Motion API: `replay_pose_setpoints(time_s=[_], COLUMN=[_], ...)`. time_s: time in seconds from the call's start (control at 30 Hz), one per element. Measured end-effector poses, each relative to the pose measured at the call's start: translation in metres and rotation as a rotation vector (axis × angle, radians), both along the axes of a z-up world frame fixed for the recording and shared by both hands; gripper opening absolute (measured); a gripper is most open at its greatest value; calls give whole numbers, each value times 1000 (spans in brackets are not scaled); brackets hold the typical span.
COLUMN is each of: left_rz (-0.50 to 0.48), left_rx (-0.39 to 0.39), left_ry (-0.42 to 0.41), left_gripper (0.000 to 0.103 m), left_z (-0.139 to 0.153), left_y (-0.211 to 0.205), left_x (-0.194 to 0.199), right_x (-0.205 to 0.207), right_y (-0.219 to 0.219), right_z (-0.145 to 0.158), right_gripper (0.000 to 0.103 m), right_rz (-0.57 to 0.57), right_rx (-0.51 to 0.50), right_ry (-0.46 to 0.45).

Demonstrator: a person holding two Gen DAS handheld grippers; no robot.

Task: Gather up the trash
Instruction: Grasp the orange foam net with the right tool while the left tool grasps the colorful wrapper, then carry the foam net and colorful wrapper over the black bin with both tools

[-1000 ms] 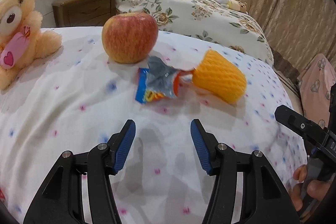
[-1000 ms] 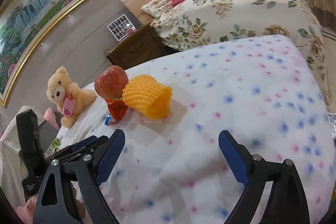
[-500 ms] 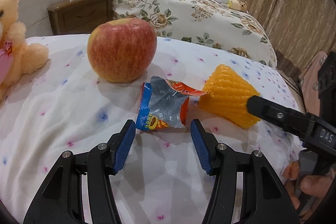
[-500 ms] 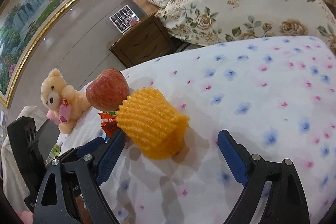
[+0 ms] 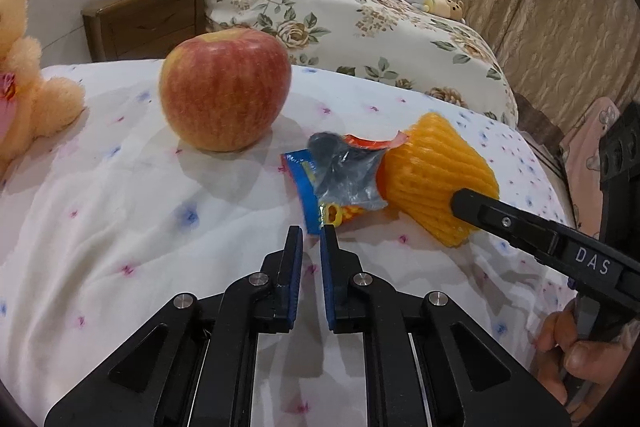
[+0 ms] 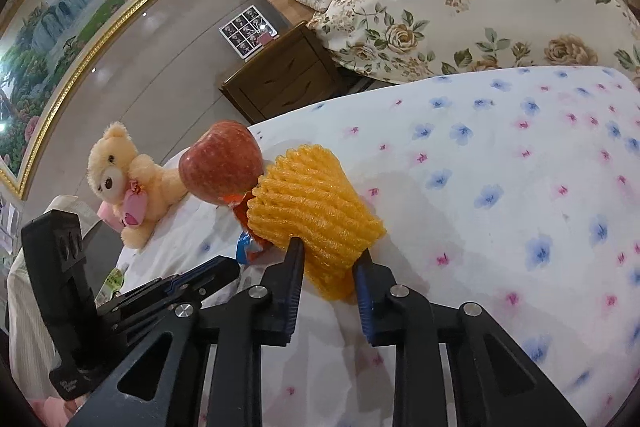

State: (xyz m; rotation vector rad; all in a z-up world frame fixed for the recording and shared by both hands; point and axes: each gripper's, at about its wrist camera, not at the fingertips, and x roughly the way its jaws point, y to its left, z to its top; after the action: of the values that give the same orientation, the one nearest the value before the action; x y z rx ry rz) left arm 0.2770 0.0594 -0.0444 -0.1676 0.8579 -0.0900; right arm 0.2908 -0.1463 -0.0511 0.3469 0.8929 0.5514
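A crumpled blue, silver and orange snack wrapper (image 5: 338, 183) lies on the floral bedsheet (image 5: 120, 219), touching a yellow foam fruit net (image 5: 434, 179) on its right. My left gripper (image 5: 311, 233) has closed on the wrapper's near blue corner. In the right wrist view the foam net (image 6: 316, 211) sits between the fingers of my right gripper (image 6: 328, 255), which press its near end. The wrapper (image 6: 248, 247) peeks out left of the net, mostly hidden. The right gripper's finger (image 5: 520, 227) crosses the left wrist view against the net.
A red apple (image 5: 224, 91) stands just behind the wrapper; it also shows in the right wrist view (image 6: 220, 163). A teddy bear (image 6: 124, 179) sits at the left. A second bed with a floral cover (image 5: 352, 27) and a wooden nightstand (image 5: 144, 23) are beyond.
Both grippers moved forward to the trash and closed: the left on the wrapper's corner, the right on the foam net. The apple and bear stayed put.
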Motion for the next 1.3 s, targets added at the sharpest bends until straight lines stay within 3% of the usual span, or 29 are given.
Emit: replay_pose_setpoints(time_s=[0.1,0.17,0.2,0.33,0.5,0.6,0.67,0.8,1.3], left_rz=[11,27,37,47,47,37,22,-8,-79], left_rx=[-14,-24,-32,-86,-80,-79,-65,-35,-60], left_ry=[-1,2,-1,8,2,15,22,-6,-33], left_gripper=[14,37,42,43,43,42,17,5,4], left_z=[2,2,2,3,1,-3,-7,-2,14], left_y=[5,9,10,11,1,-3,-9,-16,-55], left_x=[-3,-2,-1,8,23,32,34,28,-44], right_x=[-7,-12,-15,-27,-39,-45,-49,-55,-91], right_y=[-6,-12,-16,-28,-42,-48,-52,-60,-93], right_z=[2,4,5,9,11,10,9,8,9], right_gripper=[23,22,22,22,22,22,22,22,21], right_rz=[-14,-27,-36,-64,-97,-117,-130,-158,-221], right_rx=[12,28,34,48,67,75,80,94,94], right_ry=[3,2,0,-15,-15,-11,-9,-4,-22])
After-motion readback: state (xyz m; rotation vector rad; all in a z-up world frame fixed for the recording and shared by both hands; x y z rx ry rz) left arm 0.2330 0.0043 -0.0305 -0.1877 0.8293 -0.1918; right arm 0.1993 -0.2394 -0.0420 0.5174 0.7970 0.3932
